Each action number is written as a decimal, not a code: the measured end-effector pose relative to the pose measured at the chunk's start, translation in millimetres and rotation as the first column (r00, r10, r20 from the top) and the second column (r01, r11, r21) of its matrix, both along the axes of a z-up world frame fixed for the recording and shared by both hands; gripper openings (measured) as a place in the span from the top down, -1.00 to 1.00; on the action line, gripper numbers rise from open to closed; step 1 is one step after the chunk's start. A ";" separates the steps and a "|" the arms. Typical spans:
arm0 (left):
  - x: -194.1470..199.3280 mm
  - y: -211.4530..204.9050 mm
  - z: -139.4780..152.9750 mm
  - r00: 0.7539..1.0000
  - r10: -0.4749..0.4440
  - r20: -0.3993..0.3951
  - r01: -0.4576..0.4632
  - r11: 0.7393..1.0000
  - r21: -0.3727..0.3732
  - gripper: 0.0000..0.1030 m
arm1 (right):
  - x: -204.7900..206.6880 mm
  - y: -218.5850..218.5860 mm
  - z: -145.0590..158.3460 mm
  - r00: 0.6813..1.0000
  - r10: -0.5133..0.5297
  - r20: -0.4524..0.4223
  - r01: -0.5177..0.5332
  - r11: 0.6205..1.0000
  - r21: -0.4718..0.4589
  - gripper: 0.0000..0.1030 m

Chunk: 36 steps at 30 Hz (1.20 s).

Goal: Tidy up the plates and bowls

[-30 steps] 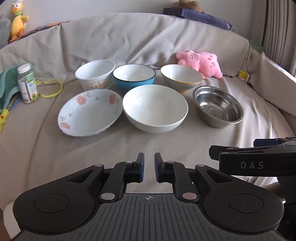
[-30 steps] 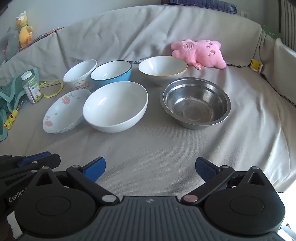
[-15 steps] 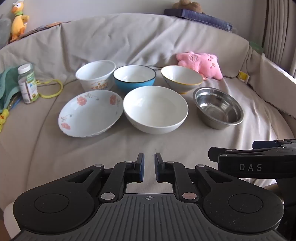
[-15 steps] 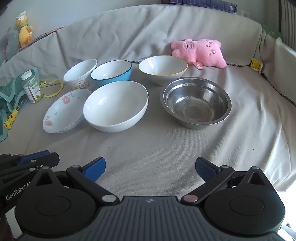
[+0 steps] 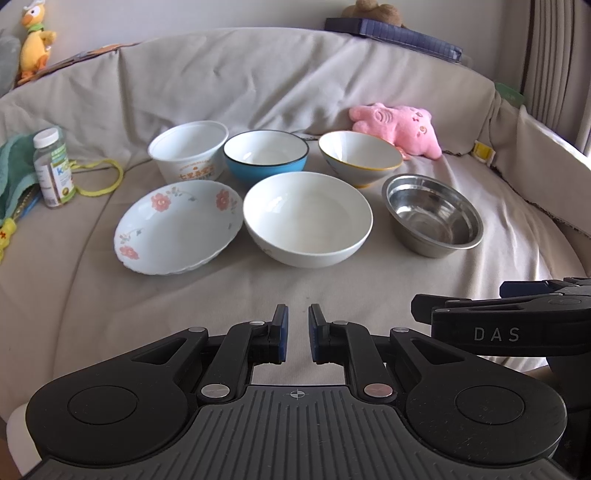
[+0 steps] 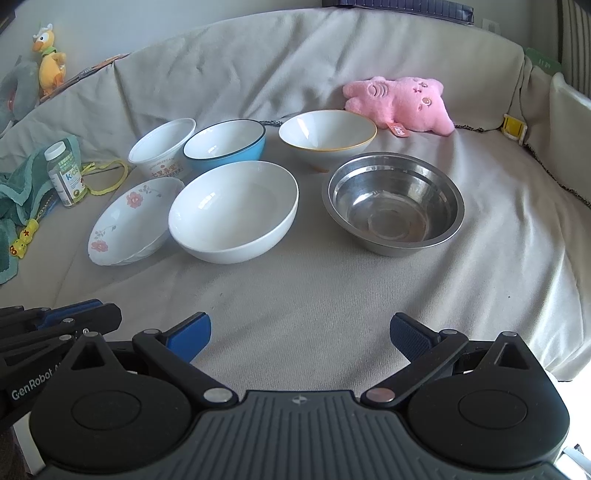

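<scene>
On the beige-covered sofa seat (image 5: 332, 291), two rows of dishes, all resting mouth-up, none stacked. Front row, left to right: floral plate (image 5: 177, 227) (image 6: 133, 221), tipped slightly with its left rim higher in the right wrist view; large white bowl (image 5: 308, 218) (image 6: 234, 210) just beside it, rims nearly touching; steel bowl (image 5: 434, 216) (image 6: 393, 203) set a little apart to the right. Back row, left to right: white printed cup-bowl (image 5: 188, 151) (image 6: 162, 146) with orange lettering facing forward, blue bowl (image 5: 266, 155) (image 6: 225, 144) touching it, and yellow-rimmed white bowl (image 5: 360, 157) (image 6: 327, 134) near, with a small gap. Round dishes all, no long axis; both rows running left to right across the seat.

Behind the yellow-rimmed bowl, pink plush toy (image 5: 397, 129) (image 6: 400, 103) lying against the backrest. Well left of the dishes, vitamin bottle (image 5: 51, 168) (image 6: 66, 175) upright, beside a green cloth (image 5: 13, 173) (image 6: 22, 184) and a yellow cord loop (image 5: 101, 177). Yellow duck toy (image 5: 35, 35) (image 6: 50, 59) up on the sofa back.

Nearest the camera, left gripper (image 5: 295, 332) hovering above bare fabric, fingers close together with a narrow slit between, holding nothing. Right gripper (image 6: 301, 334) spread wide, empty, facing the gap between large white bowl and steel bowl.
</scene>
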<state>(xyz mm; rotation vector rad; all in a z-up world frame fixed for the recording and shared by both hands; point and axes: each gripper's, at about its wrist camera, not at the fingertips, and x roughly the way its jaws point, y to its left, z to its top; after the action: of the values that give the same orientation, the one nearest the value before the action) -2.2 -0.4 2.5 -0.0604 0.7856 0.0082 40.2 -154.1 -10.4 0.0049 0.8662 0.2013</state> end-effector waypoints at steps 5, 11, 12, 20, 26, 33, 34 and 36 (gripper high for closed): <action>-0.9 0.0 -0.6 1.000 -0.004 -0.002 0.004 1.000 -0.001 0.73 | 2.0 -0.9 -1.1 1.000 0.006 -0.007 -0.006 1.000 0.005 -1.00; -0.8 -0.1 -0.6 1.000 -0.003 -0.001 0.003 1.000 -0.001 0.73 | 2.3 -1.2 -1.5 1.000 0.006 -0.013 -0.006 1.000 0.008 -1.00; -0.4 0.4 -1.0 1.000 -0.003 -0.001 0.003 1.000 -0.002 0.73 | 2.0 -1.3 -1.6 1.000 0.007 -0.013 -0.007 1.000 0.009 -1.00; -0.9 0.3 -1.3 1.000 -0.003 -0.002 0.003 1.000 -0.002 0.73 | 2.6 -1.0 -2.3 1.000 0.009 -0.017 -0.009 1.000 0.013 -1.00; -0.7 0.3 -1.2 1.000 -0.002 -0.003 0.002 1.000 -0.003 0.73 | 3.0 -1.1 -2.9 1.000 0.009 -0.019 -0.008 1.000 0.014 -1.00; -0.4 0.3 -1.1 1.000 -0.003 -0.003 0.003 1.000 -0.002 0.73 | 3.1 -0.7 -3.9 1.000 0.009 -0.023 -0.009 1.000 0.017 -1.00; -0.6 0.2 -1.2 1.000 -0.003 -0.004 0.003 1.000 -0.002 0.73 | 3.1 -0.7 -3.9 1.000 0.009 -0.024 -0.008 1.000 0.017 -1.00; -0.5 0.3 -1.1 1.000 -0.002 -0.003 0.002 1.000 -0.002 0.73 | 2.9 -0.6 -4.0 1.000 0.008 -0.024 -0.008 1.000 0.017 -1.00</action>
<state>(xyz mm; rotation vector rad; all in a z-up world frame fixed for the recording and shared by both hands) -2.7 -0.1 1.4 -0.0614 0.7885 0.0053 43.1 -154.7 -14.4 0.0195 0.8887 0.2162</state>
